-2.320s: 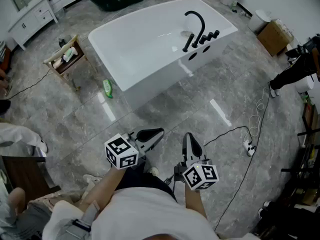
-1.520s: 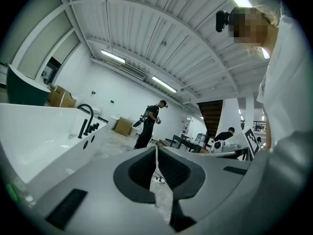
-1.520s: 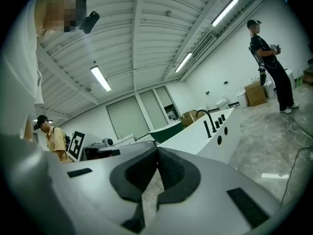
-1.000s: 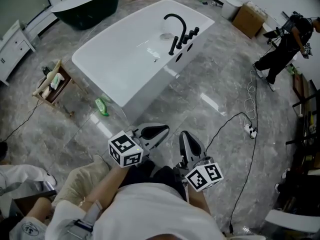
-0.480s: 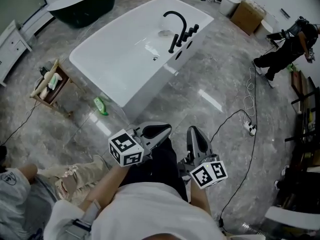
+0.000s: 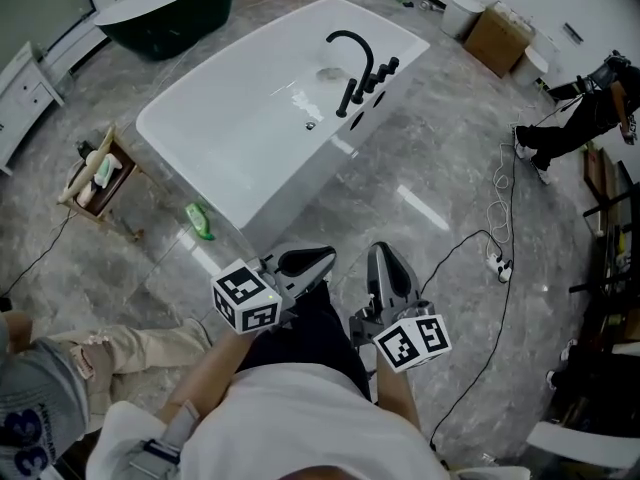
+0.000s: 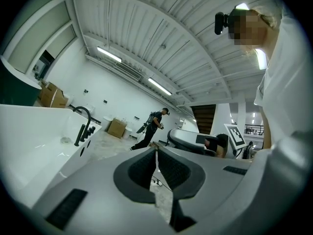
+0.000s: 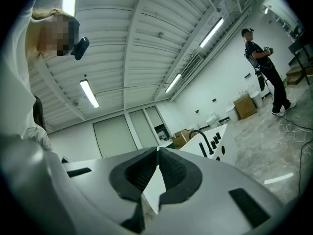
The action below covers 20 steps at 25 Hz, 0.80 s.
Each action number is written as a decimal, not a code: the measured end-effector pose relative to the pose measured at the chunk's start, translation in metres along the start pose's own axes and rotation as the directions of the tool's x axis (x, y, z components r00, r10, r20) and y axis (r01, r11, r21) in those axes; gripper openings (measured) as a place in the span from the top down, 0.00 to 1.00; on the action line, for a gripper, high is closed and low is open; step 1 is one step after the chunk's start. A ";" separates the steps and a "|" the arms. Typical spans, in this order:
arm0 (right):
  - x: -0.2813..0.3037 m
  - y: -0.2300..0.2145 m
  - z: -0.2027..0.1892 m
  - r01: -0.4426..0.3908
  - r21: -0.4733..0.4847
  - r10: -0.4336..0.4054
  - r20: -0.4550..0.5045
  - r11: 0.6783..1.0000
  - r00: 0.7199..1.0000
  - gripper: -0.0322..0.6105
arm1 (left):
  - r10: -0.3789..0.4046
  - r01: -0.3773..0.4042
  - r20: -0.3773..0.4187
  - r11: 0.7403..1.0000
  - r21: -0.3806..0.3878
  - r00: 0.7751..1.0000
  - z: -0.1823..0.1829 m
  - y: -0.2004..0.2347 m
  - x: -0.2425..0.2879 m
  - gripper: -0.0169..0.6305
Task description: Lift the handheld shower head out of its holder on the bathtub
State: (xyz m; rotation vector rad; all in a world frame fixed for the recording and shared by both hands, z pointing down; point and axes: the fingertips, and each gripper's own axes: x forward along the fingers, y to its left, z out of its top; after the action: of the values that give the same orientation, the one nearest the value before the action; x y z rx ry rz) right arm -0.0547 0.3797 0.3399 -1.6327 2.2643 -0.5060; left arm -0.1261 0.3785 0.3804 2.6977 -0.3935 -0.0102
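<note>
Well apart: bathtub (image 6: 240,118), left hand-held gripper (image 6: 326,257)

Right tool (image 8: 157,150): jaws closed tip to tip, nothing between. White bathtub (image 8: 230,155) beyond tool, right of tips; black arched faucet (image 8: 196,133) on rim. Person (image 8: 263,70) standing far right, cardboard box (image 8: 243,106) nearby.

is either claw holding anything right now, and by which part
Nothing is held. The left claw and right claw are both shut and empty, well short of the bathtub.
</note>
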 end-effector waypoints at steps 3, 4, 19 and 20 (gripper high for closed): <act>0.012 -0.004 0.002 -0.004 -0.028 0.004 -0.006 1.000 1.000 0.92 | 0.009 -0.009 0.006 1.000 -0.011 1.000 0.004 0.013 0.005 0.94; 0.015 -0.007 0.002 -0.003 -0.036 0.003 -0.013 0.999 1.000 0.92 | 0.012 -0.012 0.006 1.000 -0.016 1.000 0.004 0.016 0.008 0.94; 0.078 -0.063 0.025 -0.013 -0.055 0.010 -0.051 0.998 0.999 0.92 | 0.032 -0.032 -0.005 0.999 -0.017 0.999 0.034 0.067 0.061 0.94; 0.083 -0.068 0.026 -0.007 -0.055 0.004 -0.056 0.998 0.998 0.92 | 0.032 -0.032 -0.006 0.999 -0.016 0.999 0.037 0.072 0.065 0.94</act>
State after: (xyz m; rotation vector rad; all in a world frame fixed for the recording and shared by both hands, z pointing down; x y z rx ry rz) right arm -0.0115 0.2784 0.3439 -1.6575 2.3423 -0.4985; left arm -0.0857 0.2833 0.3789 2.6749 -0.4330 0.0030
